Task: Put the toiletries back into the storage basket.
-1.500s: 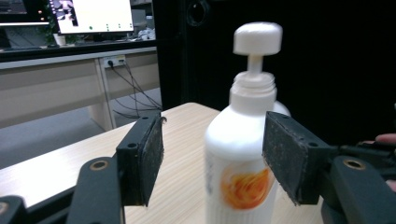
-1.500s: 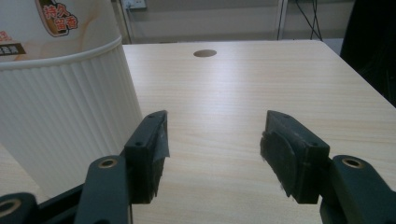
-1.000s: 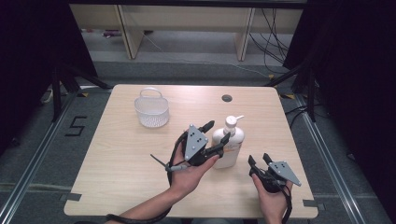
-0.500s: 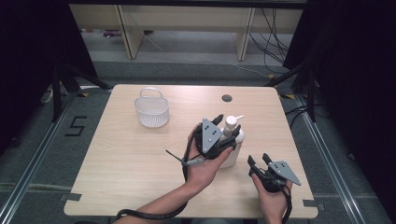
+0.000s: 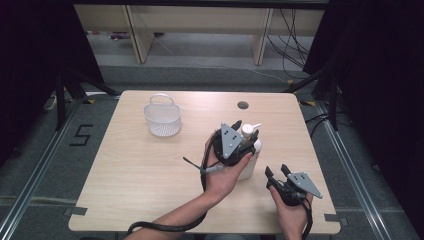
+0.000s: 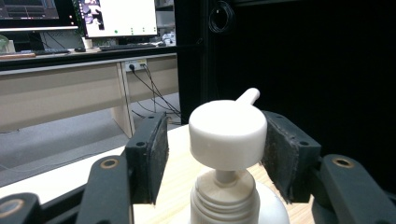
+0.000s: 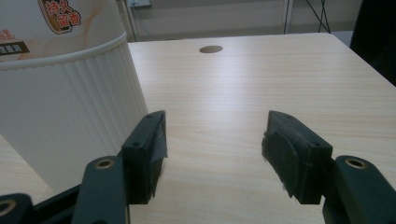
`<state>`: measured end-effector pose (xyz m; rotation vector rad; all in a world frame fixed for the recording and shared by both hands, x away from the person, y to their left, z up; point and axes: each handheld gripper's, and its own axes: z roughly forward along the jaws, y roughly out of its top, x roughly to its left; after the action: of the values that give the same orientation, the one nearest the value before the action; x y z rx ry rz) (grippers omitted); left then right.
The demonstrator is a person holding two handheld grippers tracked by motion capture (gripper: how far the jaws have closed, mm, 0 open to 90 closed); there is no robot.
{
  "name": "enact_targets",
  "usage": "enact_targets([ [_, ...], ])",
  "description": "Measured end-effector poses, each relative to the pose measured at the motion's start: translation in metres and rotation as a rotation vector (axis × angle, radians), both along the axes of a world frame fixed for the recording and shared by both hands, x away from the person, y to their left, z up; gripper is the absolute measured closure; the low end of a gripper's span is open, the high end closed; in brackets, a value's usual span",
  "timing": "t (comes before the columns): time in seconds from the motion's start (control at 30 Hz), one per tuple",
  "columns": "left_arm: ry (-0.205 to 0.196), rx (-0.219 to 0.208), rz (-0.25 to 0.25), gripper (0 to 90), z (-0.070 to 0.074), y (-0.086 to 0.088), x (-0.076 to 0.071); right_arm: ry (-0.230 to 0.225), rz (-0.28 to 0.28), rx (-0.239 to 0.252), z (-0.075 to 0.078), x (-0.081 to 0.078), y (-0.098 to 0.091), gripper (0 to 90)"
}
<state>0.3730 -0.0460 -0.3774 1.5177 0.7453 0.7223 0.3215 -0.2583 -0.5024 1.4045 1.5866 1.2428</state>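
Since a second ago the left gripper has climbed from the body of the one white pump bottle to its pump head, jaws spread either side. The bottle's label shows 持久留香. The right gripper, at its four o'clock, gapes empty. One mesh basket stands at ten o'clock.

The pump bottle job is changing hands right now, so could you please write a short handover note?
Left gripper: open, jaws either side of the pump head of the white pump bottle; one pad looks to touch it, the other is apart, not clamped.
Right gripper: open, empty, low over the table beside the bottle.
White basket: empty, at the table's far left.
Done: left gripper positioned. Left: probably closing on the pump.
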Motion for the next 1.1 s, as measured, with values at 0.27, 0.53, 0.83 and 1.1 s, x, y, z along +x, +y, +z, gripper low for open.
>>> enact_targets([
  [0.27, 0.012, -0.001, -0.004, 49.5, 0.0014, -0.0004, 0.0017, 0.009, -0.001, 0.009, -0.0002, -0.0001, -0.0003, 39.6],
  [0.53, 0.014, 0.005, -0.016, 58.0, 0.0038, -0.0028, 0.0005, 0.000, 0.009, 0.009, -0.0003, 0.0002, -0.0003, 39.4],
  [0.83, 0.022, 0.006, -0.041, 58.6, 0.0049, -0.0002, 0.0005, -0.001, 0.001, 0.006, -0.0008, 0.0002, -0.0016, 39.4],
  [1.1, 0.021, -0.008, -0.050, 58.8, 0.0095, 0.0056, 0.0014, -0.002, -0.001, 0.018, -0.0014, 0.0004, -0.0027, 39.4],
])
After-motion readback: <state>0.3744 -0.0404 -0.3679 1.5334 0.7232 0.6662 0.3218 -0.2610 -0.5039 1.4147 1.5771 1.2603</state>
